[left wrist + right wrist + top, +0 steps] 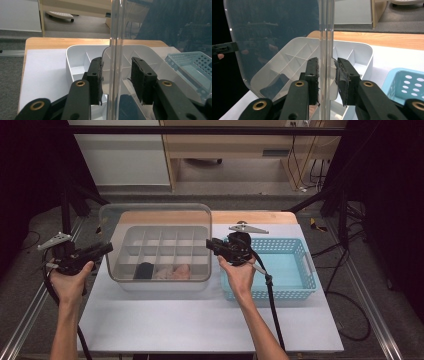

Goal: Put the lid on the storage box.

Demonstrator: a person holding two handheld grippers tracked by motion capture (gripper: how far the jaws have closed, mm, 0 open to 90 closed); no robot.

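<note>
Slip risk: we are gripping clear lid (155, 240) by side rims, left gripper (117, 81) loosely, right gripper (327, 81) tighter; lid dropping onto box (165, 285) near table's back edge.

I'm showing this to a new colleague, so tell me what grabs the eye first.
The clear lid, held by its two side edges over the white divided organizer box at the table's middle, stands out first. The left tool and right tool each straddle one edge. A light blue perforated basket sits right of the box.
</note>
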